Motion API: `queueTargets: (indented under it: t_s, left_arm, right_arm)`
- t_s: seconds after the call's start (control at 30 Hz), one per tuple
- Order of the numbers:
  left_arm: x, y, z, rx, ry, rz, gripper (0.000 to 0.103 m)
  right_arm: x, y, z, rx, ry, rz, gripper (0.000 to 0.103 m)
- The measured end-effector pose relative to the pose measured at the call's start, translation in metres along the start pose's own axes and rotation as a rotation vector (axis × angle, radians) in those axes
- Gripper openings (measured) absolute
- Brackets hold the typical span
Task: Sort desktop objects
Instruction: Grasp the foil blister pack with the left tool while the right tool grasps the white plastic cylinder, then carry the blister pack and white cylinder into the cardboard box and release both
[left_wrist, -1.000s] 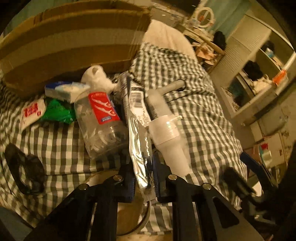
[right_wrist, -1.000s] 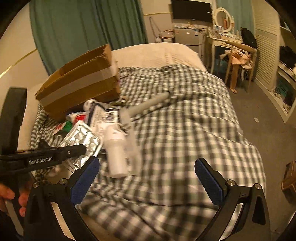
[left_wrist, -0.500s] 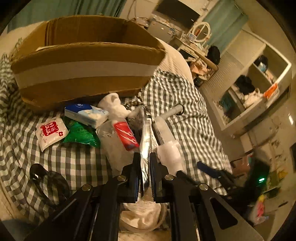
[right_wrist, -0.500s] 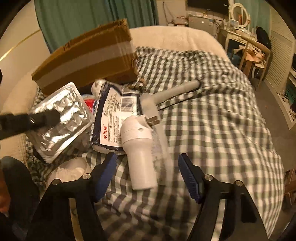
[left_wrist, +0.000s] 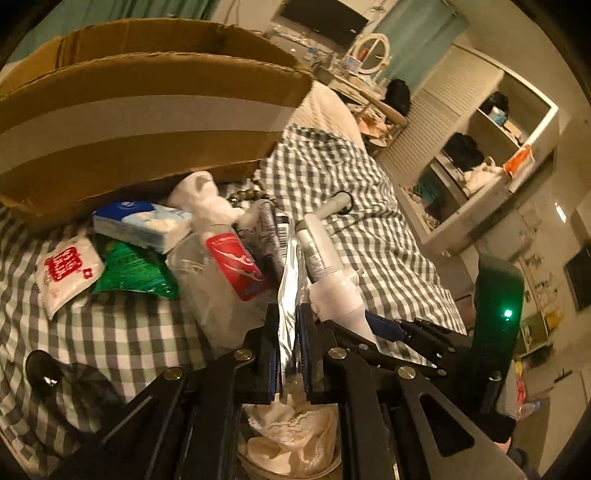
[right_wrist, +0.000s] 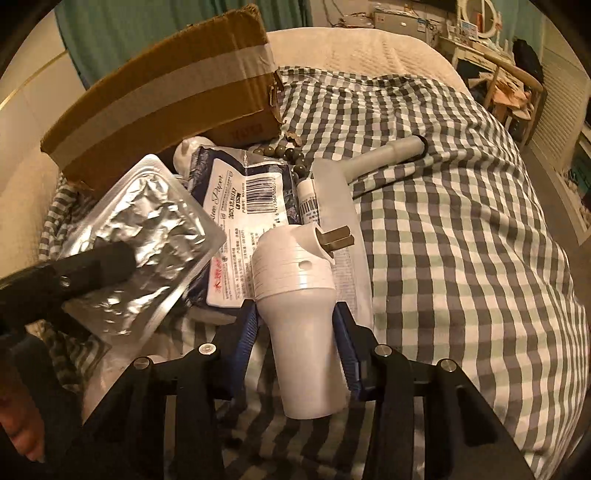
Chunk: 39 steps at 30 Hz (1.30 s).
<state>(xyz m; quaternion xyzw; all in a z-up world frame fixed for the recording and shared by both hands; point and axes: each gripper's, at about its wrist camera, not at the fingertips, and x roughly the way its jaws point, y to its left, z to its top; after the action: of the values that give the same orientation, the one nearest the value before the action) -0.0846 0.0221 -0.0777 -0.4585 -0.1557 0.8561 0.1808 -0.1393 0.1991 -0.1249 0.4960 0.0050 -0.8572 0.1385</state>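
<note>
A bed (right_wrist: 461, 229) under a checked cover carries the clutter. At its far left stands a taped cardboard box (left_wrist: 140, 122), open at the top; its inside is hidden from view. In front of it lie a dark tissue pack (right_wrist: 247, 206), a blue-and-white packet (left_wrist: 142, 225), a green pouch (left_wrist: 133, 273) and a clear plastic bottle (left_wrist: 218, 280) with a red label. The white plastic nozzle (right_wrist: 299, 310) lies near, between the fingers of the right claw (right_wrist: 297, 339), which closes against its sides. The left claw (left_wrist: 290, 350) is clamped on the silver foil blister pack (right_wrist: 144, 251), held edge-up above a glass jar (left_wrist: 291, 443) holding crumpled white material.
</note>
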Motion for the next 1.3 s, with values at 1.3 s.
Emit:
queueTargets:
  t_s: [1.3]
  left_arm:
    - [-0.143,0.008,0.022,0.053,-0.316,0.097,0.008]
  right_arm:
    - [-0.155,0.112,0.044,-0.099,-0.266,0.067,0.041]
